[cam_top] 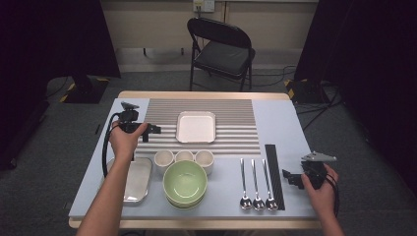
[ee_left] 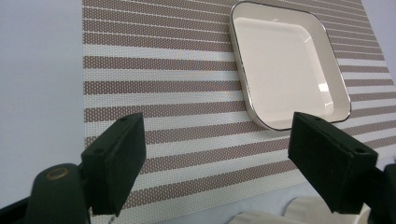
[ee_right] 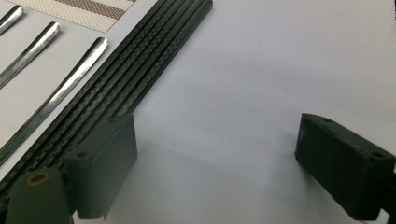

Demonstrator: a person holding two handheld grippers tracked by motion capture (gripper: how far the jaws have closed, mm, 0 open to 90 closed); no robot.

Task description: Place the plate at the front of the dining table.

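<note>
Left claw [ee_left: 217,158]: mine, released, over the striped mat [ee_left: 163,93], near the plate [ee_left: 285,65].
Right claw [ee_right: 217,163]: mine, released, above bare desk [ee_right: 280,56], just beside the black strips [ee_right: 140,65].
Spoons [cam_top: 255,187]: left of strips.

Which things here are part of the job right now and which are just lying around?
In hand:
left gripper, open over the striped woven placemat
square cream plate
right gripper, open beside the black carbon-fibre chopsticks

Lying about:
green bowls
three white cups
three steel spoons
metal tray
</note>
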